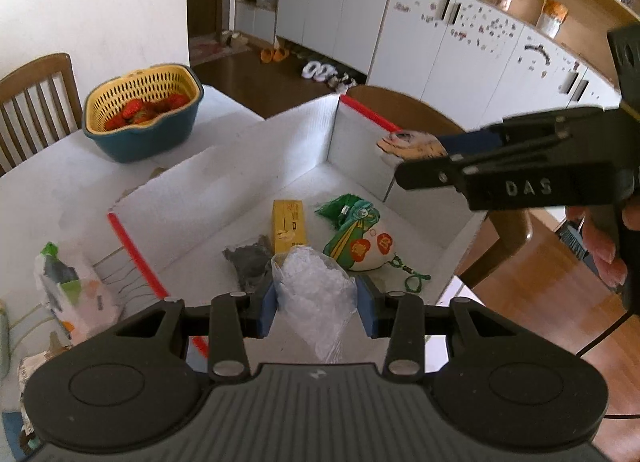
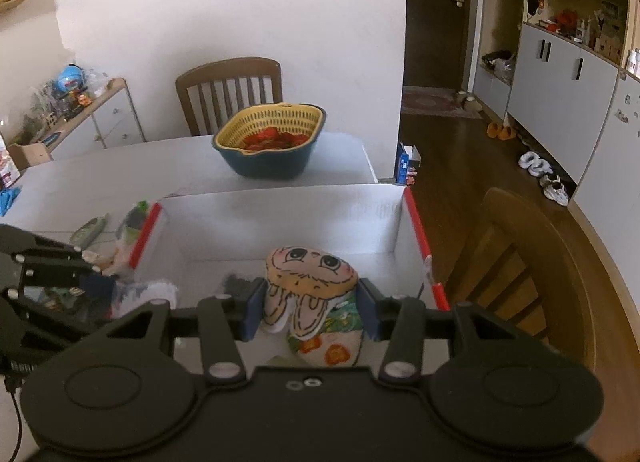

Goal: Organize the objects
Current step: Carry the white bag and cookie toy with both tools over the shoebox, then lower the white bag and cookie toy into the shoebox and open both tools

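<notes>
A white open box (image 1: 248,165) with red-edged flaps sits on the table. Inside lie a yellow packet (image 1: 289,225), a green-and-white pouch (image 1: 362,240) and a dark grey item (image 1: 250,262). My left gripper (image 1: 318,304) is shut on a clear plastic bag (image 1: 316,290) above the box's near side. My right gripper (image 2: 310,312) is shut on a cloth bunny toy (image 2: 310,282) above the box (image 2: 288,217); it also shows in the left wrist view (image 1: 416,147) at the right, over the box's far wall.
A blue-and-yellow basket of strawberries (image 1: 142,113) stands on the table beyond the box. Packets (image 1: 74,290) lie on the table left of the box. Wooden chairs (image 2: 532,262) stand at the table's sides. Cabinets (image 1: 440,33) line the far wall.
</notes>
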Available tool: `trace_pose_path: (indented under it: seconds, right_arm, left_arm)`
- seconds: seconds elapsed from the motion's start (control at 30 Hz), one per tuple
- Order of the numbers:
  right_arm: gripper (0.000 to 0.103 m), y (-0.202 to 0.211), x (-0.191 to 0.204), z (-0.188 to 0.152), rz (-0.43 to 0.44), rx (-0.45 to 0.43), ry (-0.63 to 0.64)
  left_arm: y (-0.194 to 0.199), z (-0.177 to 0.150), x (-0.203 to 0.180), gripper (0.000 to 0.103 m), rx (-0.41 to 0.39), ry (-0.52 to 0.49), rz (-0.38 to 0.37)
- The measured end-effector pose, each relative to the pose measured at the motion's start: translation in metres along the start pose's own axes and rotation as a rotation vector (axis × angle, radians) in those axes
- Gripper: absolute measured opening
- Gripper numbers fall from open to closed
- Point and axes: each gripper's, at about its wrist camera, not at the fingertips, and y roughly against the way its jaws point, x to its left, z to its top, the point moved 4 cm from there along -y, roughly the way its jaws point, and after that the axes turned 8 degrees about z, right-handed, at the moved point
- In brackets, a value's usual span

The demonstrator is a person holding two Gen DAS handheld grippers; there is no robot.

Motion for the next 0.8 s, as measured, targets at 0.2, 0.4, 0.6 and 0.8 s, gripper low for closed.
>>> trace_pose_path:
  seconds: [0.2,0.4,0.6,0.8]
  right_arm:
    - [0.047,-0.034,-0.014,0.008,-0.010,0.045,0.000]
    - [0.047,-0.073,-0.022,0.010,-0.029,0.105,0.005]
    - [0.047,-0.105,-0.033,0.013,-0.043,0.190,0.007]
    - [0.047,-0.124,-0.032,0.012,-0.025,0.255,0.042]
  left_arm:
    - [-0.032,0.007,-0.003,0.040,0.073,0.022,0.018]
    - [-0.060,0.011,-0.006,0.040,0.148,0.000,0.034]
    - [-0.087,0.010,-0.006,0.040,0.232,0.010,0.053]
    - [-0.102,0.009,-0.005,0.040,0.281,0.033,0.069]
